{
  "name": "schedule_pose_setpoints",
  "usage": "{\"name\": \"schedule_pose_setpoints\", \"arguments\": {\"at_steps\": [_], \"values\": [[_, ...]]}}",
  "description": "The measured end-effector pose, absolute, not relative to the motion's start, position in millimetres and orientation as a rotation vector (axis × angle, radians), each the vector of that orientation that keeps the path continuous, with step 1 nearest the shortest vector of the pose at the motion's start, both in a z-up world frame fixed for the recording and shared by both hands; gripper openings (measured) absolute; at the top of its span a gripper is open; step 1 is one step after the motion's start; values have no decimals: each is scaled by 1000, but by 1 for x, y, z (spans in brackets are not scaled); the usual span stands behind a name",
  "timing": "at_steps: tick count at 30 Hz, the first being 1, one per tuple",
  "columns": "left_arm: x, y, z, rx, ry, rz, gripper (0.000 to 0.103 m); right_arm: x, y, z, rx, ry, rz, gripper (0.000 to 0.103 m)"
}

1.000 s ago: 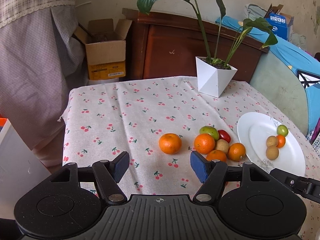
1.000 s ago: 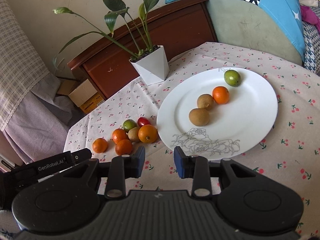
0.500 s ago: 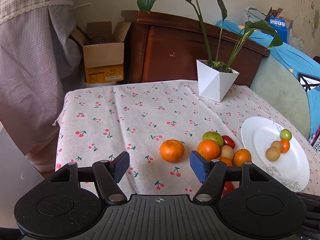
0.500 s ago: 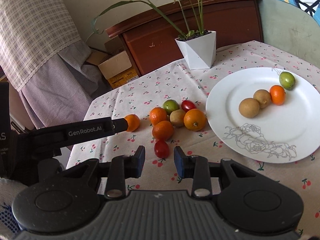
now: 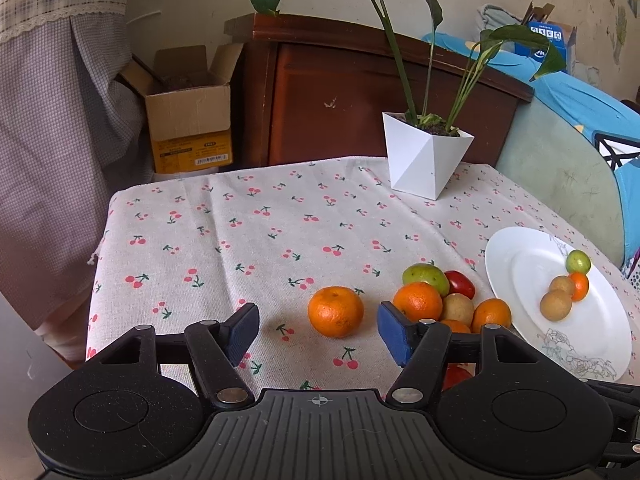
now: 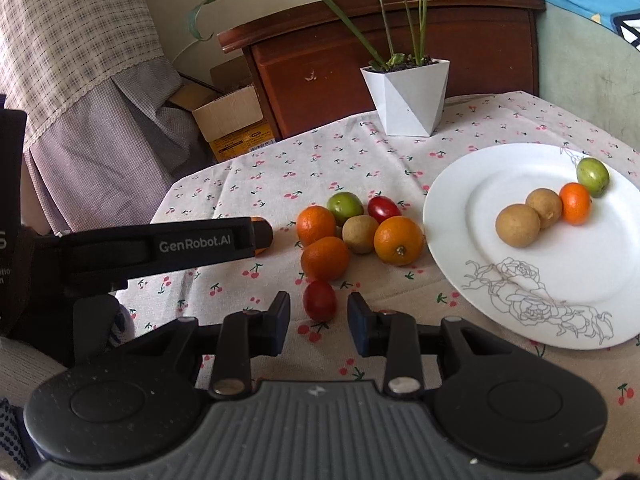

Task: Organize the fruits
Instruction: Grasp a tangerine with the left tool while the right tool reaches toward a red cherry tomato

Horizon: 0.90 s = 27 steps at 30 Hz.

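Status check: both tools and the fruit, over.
Left tool open, lined up on lone orange. Right tool open, red cherry tomato just ahead between its fingers. Four fruits on plate. Nothing blocking.

Left tool point(image 5: 318, 330): jaws wide apart, lone orange point(image 5: 335, 311) just ahead between them, bare tabletop point(image 5: 224, 248) to its left and beyond. Fruit cluster point(image 5: 440, 300) crowds the right jaw. Right tool point(image 6: 319, 322): red tomato point(image 6: 319, 301) sits in the gap, cluster point(image 6: 352, 232) close behind it. Plate point(image 6: 500, 168) rim blocks the right; the left tool's body blocks the left. Planter point(image 6: 408, 100) stands well back.
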State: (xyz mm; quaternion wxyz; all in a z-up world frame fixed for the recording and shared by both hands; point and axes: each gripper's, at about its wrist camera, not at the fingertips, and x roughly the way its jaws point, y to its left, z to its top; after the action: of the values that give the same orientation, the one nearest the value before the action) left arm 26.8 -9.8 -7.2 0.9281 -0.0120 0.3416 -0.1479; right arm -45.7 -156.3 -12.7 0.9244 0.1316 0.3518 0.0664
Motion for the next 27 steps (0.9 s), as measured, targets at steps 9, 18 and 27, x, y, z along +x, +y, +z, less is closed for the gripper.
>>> {"name": "schedule_pose_setpoints", "arguments": {"at_steps": [9,18,27], "values": [[33,-15,-15,-18,694,-314,58,-44,-155,-14,253,708,121,30],[31,-20,-15,-8,686,-359,30,-44,-155,-14,234,710,116,20],[22,-20,-10,0,677,-356,30,-48,-160,-10,262,706,102,19]]}}
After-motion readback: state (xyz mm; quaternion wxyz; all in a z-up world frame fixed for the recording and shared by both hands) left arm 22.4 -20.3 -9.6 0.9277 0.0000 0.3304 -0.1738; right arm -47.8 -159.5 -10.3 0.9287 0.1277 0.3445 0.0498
